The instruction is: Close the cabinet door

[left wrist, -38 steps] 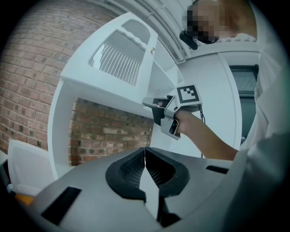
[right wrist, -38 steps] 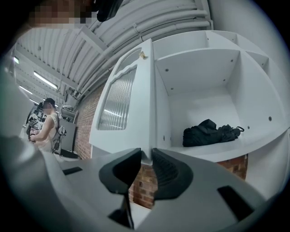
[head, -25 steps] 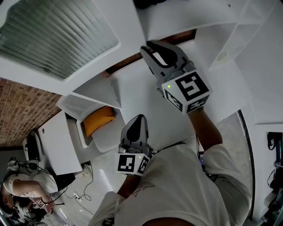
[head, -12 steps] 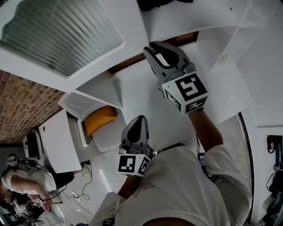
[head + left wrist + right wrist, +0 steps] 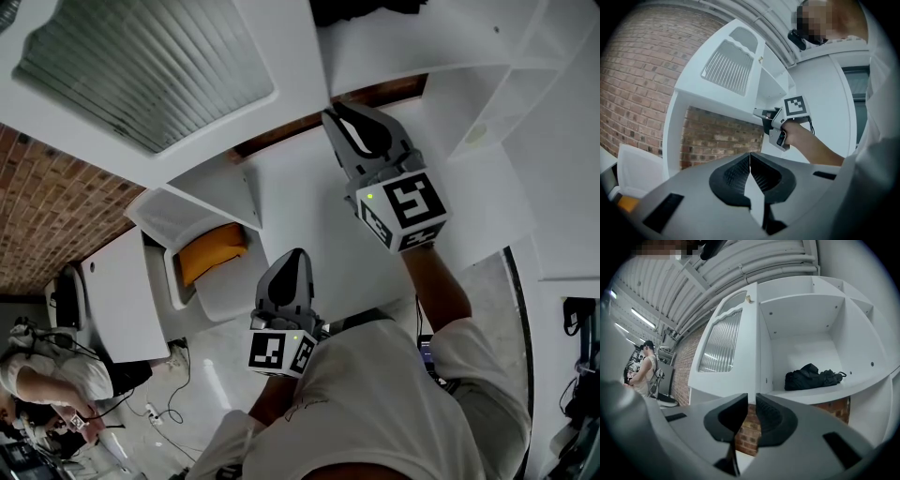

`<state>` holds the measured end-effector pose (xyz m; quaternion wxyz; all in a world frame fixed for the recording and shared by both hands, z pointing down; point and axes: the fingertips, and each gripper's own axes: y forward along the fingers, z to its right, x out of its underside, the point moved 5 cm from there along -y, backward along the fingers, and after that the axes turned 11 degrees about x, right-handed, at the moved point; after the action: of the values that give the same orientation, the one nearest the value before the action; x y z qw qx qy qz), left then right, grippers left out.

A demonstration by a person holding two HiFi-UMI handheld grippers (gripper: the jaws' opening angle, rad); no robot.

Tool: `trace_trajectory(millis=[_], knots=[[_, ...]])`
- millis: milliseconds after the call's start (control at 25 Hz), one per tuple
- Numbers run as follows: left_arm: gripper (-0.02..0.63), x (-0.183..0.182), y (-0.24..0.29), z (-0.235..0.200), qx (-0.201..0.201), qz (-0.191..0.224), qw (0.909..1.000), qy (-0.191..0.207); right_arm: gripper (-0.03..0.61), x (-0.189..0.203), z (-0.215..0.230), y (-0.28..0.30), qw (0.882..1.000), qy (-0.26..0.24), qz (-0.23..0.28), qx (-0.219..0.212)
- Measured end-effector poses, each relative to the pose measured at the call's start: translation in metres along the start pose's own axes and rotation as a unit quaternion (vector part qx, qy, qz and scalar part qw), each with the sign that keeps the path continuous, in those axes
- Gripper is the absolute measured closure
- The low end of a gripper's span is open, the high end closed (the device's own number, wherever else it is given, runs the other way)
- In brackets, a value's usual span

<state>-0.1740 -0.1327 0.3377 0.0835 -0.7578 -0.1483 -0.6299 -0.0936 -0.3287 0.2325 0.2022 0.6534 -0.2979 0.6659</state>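
The cabinet door [image 5: 141,75] stands swung open, left of its compartment; the right tool [image 5: 349,117], all but clenched on nothing, sits just beside its lower corner, so a glancing push would likely slip off the thin edge. The left tool [image 5: 292,255], clenched and empty, hangs well apart.

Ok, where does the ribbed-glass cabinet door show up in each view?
Head view: the cabinet door fills the upper left.
Left gripper view: the door is upper centre, seen from below.
Right gripper view: the door is just left of centre.
Shared landmark: the brick wall borders the door in all three.
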Motion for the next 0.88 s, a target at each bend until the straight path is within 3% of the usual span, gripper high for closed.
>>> trace_trajectory(millis=[400, 880], knots=[[0.597, 0.0, -0.014, -0.001, 0.009, 0.0, 1.0, 0.001, 0.537, 0.02, -0.012, -0.03, 1.0, -0.004, -0.03, 0.005], [0.597, 0.004, -0.037, -0.005, 0.027, 0.006, 0.9996, -0.005, 0.552, 0.039, -0.031, -0.077, 0.995, -0.023, -0.085, 0.04]])
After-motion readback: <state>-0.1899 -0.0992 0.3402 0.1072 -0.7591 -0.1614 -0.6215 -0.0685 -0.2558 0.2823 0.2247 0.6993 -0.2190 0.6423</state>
